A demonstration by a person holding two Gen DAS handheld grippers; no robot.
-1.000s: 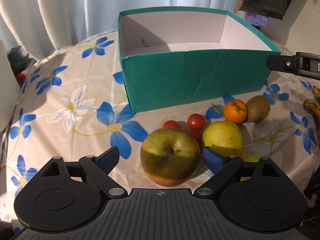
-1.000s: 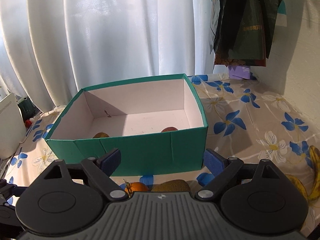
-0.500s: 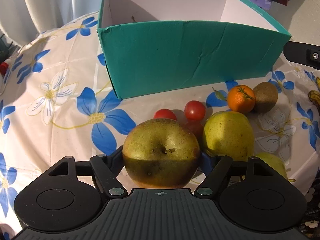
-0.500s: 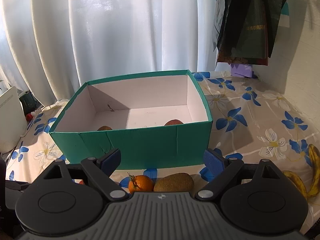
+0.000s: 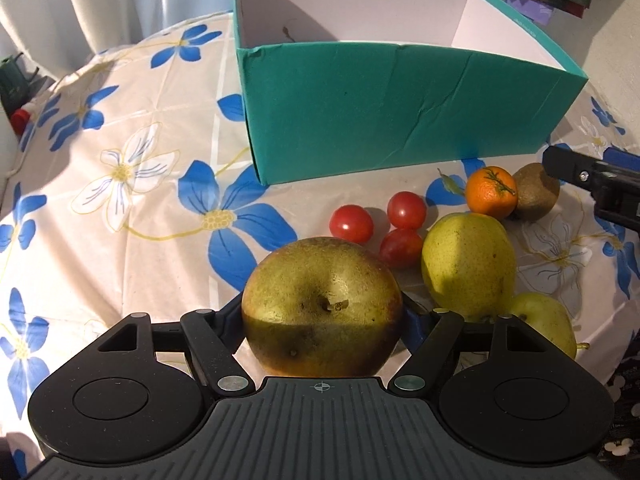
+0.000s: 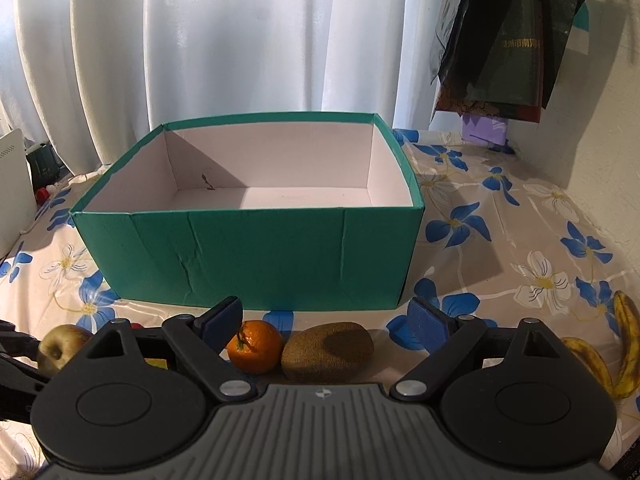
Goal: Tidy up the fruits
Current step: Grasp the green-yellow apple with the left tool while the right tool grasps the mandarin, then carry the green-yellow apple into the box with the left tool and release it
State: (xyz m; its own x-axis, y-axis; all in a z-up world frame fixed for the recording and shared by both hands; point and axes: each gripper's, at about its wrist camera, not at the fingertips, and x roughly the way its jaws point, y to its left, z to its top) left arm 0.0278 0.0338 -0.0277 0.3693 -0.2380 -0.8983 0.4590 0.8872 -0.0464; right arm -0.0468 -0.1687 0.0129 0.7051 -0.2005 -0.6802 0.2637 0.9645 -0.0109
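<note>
My left gripper [image 5: 322, 316] is shut on a large green-brown apple [image 5: 321, 306], held just above the flowered tablecloth. In front stands the teal box [image 5: 400, 120], open on top. Right of the apple lie three cherry tomatoes [image 5: 406, 210], a yellow-green pear [image 5: 468, 264], a smaller pear [image 5: 542, 326], a tangerine [image 5: 491, 191] and a kiwi [image 5: 535, 191]. My right gripper [image 6: 326, 318] is open and low over the tangerine [image 6: 256, 346] and kiwi [image 6: 328, 350], facing the box [image 6: 256, 256]. The apple [image 6: 60, 350] shows at its left.
Bananas [image 6: 608, 356] lie at the right on the tablecloth [image 6: 520, 248]. White curtains [image 6: 240, 40] hang behind the box. Dark bags [image 6: 512, 32] hang at the back right. A white appliance [image 6: 14, 188] stands at the far left.
My left gripper moved forward around the apple and closed on it. My right gripper dropped lower and nearer the tangerine and kiwi, so the box floor is now hidden by its front wall.
</note>
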